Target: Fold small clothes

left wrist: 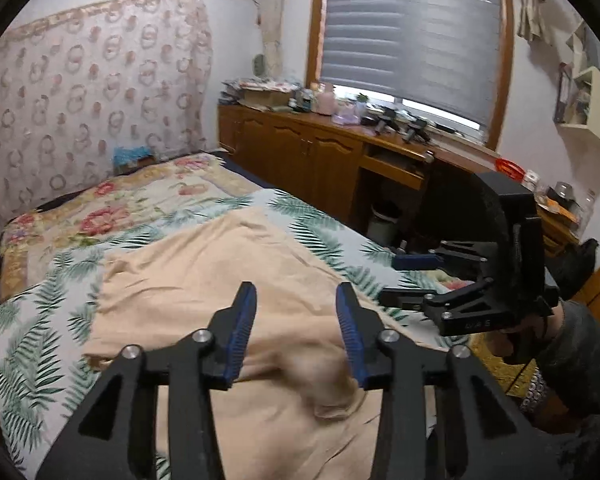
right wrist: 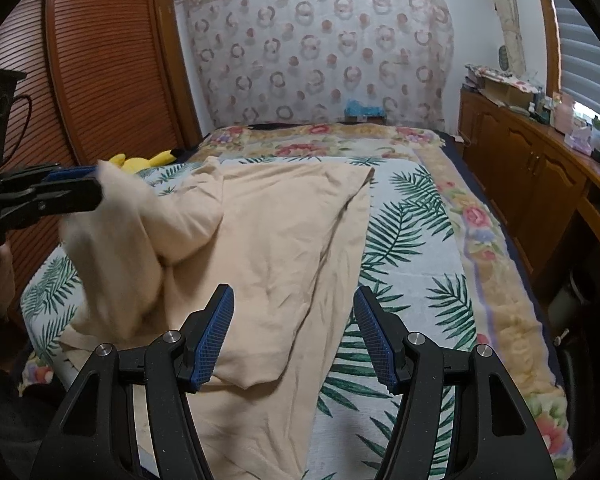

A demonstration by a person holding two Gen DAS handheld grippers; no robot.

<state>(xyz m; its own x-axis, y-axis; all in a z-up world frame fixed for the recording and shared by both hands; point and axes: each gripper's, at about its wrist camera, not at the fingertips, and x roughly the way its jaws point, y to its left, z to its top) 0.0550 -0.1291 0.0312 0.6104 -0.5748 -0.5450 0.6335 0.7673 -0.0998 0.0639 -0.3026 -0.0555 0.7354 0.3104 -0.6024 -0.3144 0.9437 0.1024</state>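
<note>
**Both tongs open above the beige garment on the bed**

In the left wrist view, the left gripper (left wrist: pixel 296 332) fills the bottom of the frame. Its blue pads stand apart and nothing is pressed between them. The beige garment (left wrist: pixel 228 272) lies under and behind the gap, and a blurred, raised fold of it shows low in the frame just beside the right pad. In the right wrist view this same gripper sits at the left edge, and a lifted, blurred part of the cloth hangs just at its tips; I cannot tell if it touches them.

The right gripper (right wrist: pixel 294 336) is also open, with empty jaws. The garment (right wrist: pixel 284 240) spreads from the lower centre to the upper centre of that frame, mostly behind the left pad.

The cloth lies on the bed cover with palm leaves (right wrist: pixel 412 248). A yellow plush toy (right wrist: pixel 144 161) lies at the upper left, beyond the garment.
</note>
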